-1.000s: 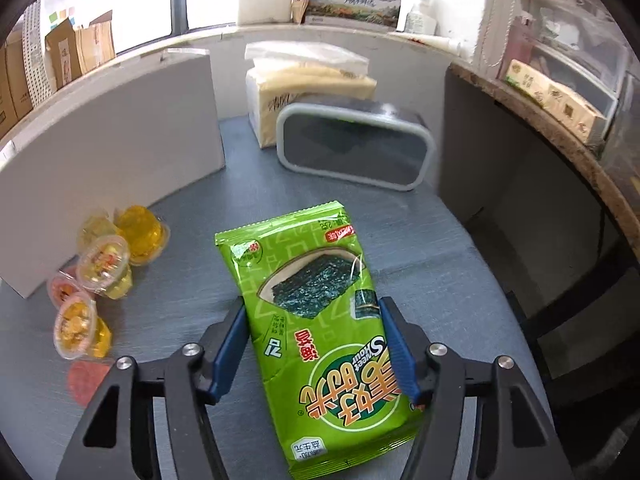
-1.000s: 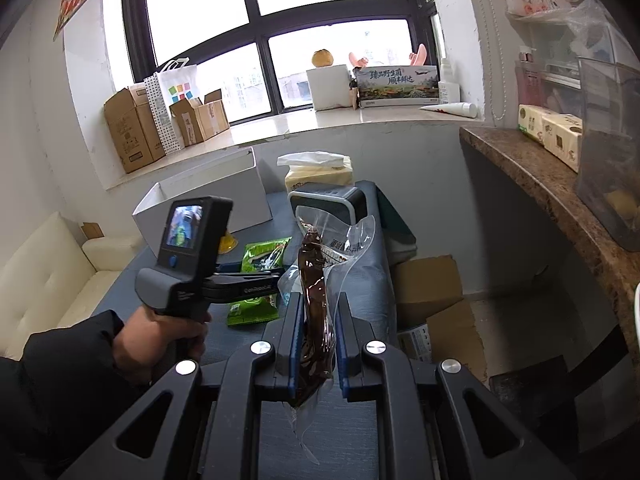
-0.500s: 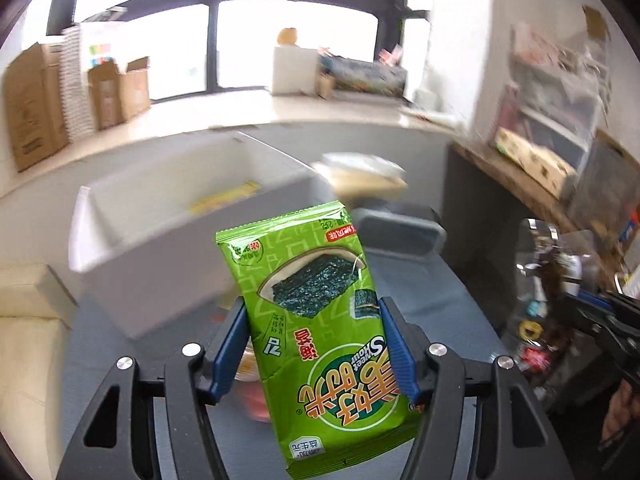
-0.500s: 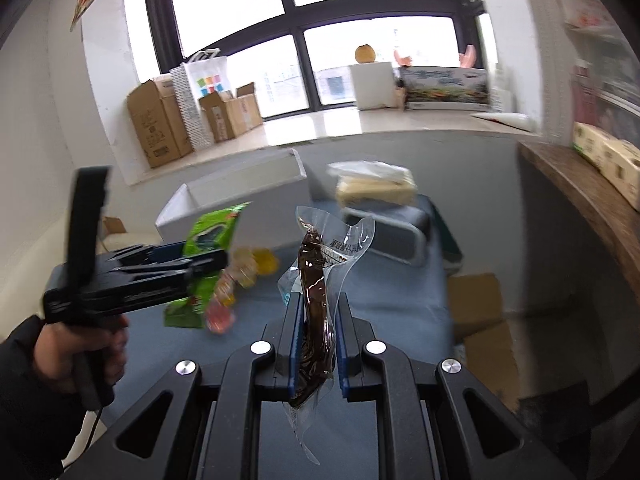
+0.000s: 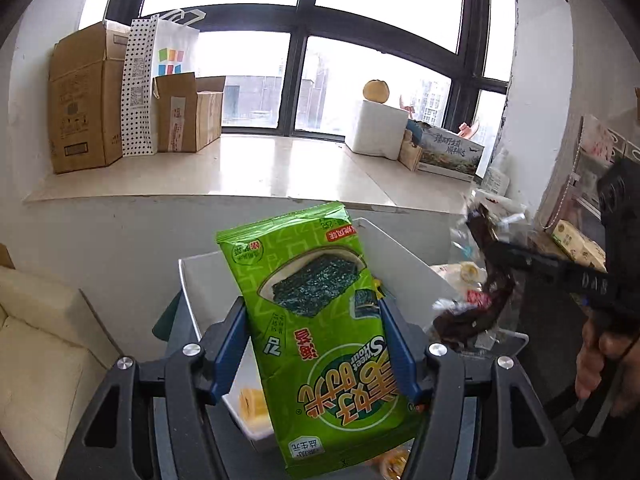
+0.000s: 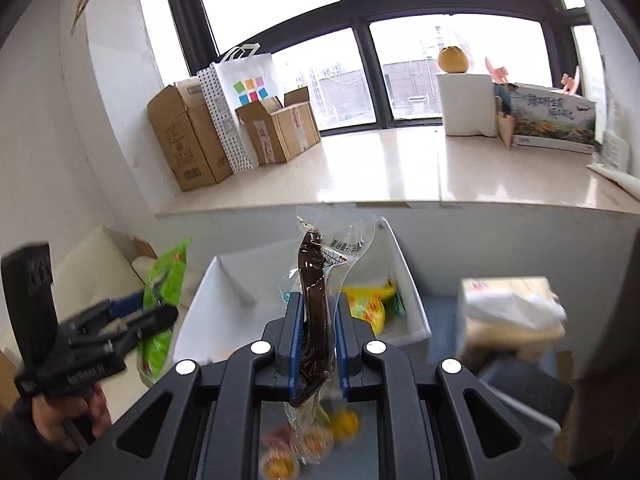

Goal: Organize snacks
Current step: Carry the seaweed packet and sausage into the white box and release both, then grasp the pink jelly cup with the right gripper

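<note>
My left gripper (image 5: 312, 316) is shut on a green seaweed snack bag (image 5: 320, 340), held up in the air in front of a white open bin (image 5: 404, 256). In the right wrist view my right gripper (image 6: 316, 308) is shut on a clear packet with a dark brown snack (image 6: 316, 300), above the near wall of the same white bin (image 6: 212, 308). A yellow snack bag (image 6: 368, 304) lies inside the bin. The left gripper (image 6: 140, 320) with the green bag (image 6: 164, 288) shows at the left there; the right gripper (image 5: 500, 256) with its dark packet (image 5: 472, 320) shows at the right of the left wrist view.
Several jelly cups (image 6: 312, 440) lie on the grey table below my right gripper. A tissue pack (image 6: 512, 316) stands to the right of the bin. Cardboard boxes (image 6: 188, 136) and a paper bag (image 6: 240, 100) sit on the windowsill. A cream sofa (image 5: 40, 344) is at the left.
Both grippers rose and swung left toward the white bin, each keeping its packet. The jelly cups and the grey table dropped out below the left gripper; the bin now sits straight ahead.
</note>
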Demonstrator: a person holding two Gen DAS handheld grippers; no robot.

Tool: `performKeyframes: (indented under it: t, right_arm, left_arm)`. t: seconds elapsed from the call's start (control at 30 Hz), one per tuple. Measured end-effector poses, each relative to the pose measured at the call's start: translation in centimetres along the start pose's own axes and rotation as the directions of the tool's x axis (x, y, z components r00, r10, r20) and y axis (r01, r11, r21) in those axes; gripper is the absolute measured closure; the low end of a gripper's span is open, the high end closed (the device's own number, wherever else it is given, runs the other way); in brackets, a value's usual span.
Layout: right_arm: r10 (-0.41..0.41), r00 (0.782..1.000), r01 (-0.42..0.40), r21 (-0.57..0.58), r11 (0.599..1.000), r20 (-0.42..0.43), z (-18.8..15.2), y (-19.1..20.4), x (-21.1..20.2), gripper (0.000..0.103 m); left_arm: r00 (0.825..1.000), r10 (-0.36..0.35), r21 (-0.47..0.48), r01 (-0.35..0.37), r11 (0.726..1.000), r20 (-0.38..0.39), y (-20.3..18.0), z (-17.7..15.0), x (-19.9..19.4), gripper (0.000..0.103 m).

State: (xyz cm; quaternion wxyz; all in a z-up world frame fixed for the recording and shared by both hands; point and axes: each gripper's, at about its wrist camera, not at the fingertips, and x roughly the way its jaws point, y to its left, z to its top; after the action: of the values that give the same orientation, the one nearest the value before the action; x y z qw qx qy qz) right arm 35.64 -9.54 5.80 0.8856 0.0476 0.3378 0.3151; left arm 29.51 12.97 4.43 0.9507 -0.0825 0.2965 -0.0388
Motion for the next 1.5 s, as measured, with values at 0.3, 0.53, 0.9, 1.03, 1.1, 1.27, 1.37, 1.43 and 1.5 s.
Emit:
performKeyframes:
  t: [0.3,0.53,0.9,1.03,1.1,1.27,1.37,1.43,1.5]
  right_arm:
    - [0.013,0.996,-0.002,0.116,0.993,-0.093,3.0,-1.8,8.0,0.086]
    - [-0.042,0.998,0.047,0.096,0.994,-0.051,2.0,-1.0,6.2,0.013]
    - [-0.058,0.998,0.058,-0.018,0.998,-0.035,-6.2,0.8,-2.0,0.0]
    - [-0.107,0.989,0.102,-0.05,0.994,-0.105,-11.6,0.8,-3.1,0.0]
    - [-0.177,0.977,0.169,-0.076,0.983,-0.118,-14.0,1.2,-3.4,0.0]
    - [-0.145,0.978,0.129,-0.108,0.986,-0.153,-18.8,3.3,-2.9,0.0]
    - [-0.141,0.971,0.114,-0.147,0.983,-0.192,-20.4,4.6,-1.3,0.0]
    - [-0.161,0.968,0.129,-0.174,0.976,-0.191,-21.0,5.1,-0.5,0.0]
    - [-0.183,0.964,0.143,-0.205,0.968,-0.195,-21.5,5.4,0.2,0.0]
  left_arm:
    - [0.994,-0.002,-0.091,-0.008,0.996,-0.112,3.2,0.0,7.0,0.01]
    - [0.989,0.037,-0.038,-0.043,0.998,-0.142,3.0,-1.4,7.1,0.002]
    - [0.997,0.041,0.062,-0.036,0.997,-0.07,-1.6,-4.5,-0.7,0.0]
    - [0.998,0.035,0.085,-0.03,0.996,-0.05,-3.1,-8.2,-3.9,0.0]
    - [0.998,0.032,0.086,-0.027,0.996,-0.059,-3.5,-10.0,-4.9,0.0]
    - [0.996,0.017,0.06,-0.012,0.998,-0.087,-3.6,-13.4,-6.9,0.0]
    - [0.994,0.024,0.041,-0.019,0.999,-0.107,-3.0,-14.6,-7.5,0.0]
    - [0.992,0.037,0.029,-0.034,0.999,-0.116,-2.4,-15.2,-7.9,0.0]
    - [0.992,0.04,0.017,-0.039,0.999,-0.119,-1.7,-15.8,-8.5,0.0]
